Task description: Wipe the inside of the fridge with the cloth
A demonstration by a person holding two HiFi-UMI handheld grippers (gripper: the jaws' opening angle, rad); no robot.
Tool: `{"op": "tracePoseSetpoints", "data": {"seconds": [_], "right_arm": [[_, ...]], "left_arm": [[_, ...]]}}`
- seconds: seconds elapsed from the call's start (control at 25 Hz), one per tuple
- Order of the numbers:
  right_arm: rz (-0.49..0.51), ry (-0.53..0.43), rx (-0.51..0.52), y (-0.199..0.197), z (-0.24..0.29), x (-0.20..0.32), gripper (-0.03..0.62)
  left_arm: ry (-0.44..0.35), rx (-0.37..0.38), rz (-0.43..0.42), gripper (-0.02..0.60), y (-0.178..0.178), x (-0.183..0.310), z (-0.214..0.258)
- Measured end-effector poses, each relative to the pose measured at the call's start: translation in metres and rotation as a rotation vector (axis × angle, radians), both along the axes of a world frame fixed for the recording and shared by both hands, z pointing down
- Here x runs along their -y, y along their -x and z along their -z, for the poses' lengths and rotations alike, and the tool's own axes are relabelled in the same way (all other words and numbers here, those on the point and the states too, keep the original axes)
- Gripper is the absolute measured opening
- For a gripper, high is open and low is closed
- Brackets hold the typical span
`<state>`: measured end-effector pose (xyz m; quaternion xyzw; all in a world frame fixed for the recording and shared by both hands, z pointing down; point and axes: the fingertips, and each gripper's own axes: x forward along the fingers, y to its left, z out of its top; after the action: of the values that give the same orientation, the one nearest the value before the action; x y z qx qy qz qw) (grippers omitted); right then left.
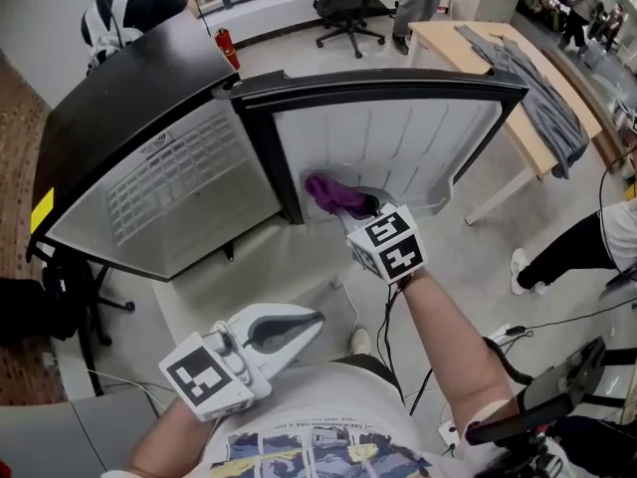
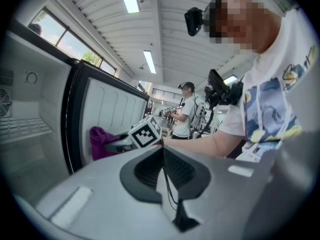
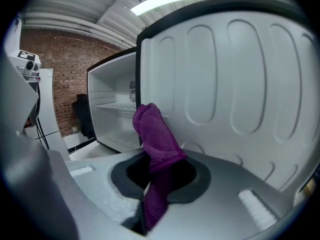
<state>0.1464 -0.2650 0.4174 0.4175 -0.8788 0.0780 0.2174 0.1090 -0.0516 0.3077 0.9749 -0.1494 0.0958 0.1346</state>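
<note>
A small black fridge point(image 1: 129, 98) stands open, its white inside point(image 1: 179, 187) with a wire shelf point(image 3: 117, 105) showing. Its door point(image 1: 388, 137) is swung out, the white ribbed inner panel point(image 3: 230, 79) facing me. My right gripper point(image 1: 366, 210) is shut on a purple cloth point(image 1: 333, 195), which sits against the lower part of that door panel near the hinge side. The purple cloth point(image 3: 156, 149) sticks up between the jaws in the right gripper view. My left gripper point(image 1: 311, 321) hangs low near my body, shut with nothing in it; its jaws meet in the left gripper view point(image 2: 163, 156).
A red can point(image 1: 228, 48) stands on the fridge's top. A wooden table point(image 1: 498, 78) with a grey garment point(image 1: 542, 93) is to the right. People stand behind, and an office chair point(image 1: 343, 8) sits further back. Cables point(image 1: 557, 322) and someone's leg point(image 1: 557, 257) lie on the right floor.
</note>
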Motion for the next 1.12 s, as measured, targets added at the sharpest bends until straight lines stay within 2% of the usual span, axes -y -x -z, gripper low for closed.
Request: {"op": "tracePoseSetpoints", "data": {"seconds": [0.2,0.4,1.12], "right_arm": [[-0.004,0.006,-0.033,0.009,-0.021,0.012,0.054],[-0.051,0.008,-0.058,-0.005,-0.032,0.020,0.054],[-0.296,0.006,-0.112,-0.144,-0.039,0.025,0.054]], "left_arm": [[0.006,0.022,0.032,0.006,0.017,0.003,-0.003],[0.005,0.032,0.024,0.006,0.020,0.006,-0.005],[-0.004,0.016,-0.102,0.006,-0.048,0.011,-0.001]]}}
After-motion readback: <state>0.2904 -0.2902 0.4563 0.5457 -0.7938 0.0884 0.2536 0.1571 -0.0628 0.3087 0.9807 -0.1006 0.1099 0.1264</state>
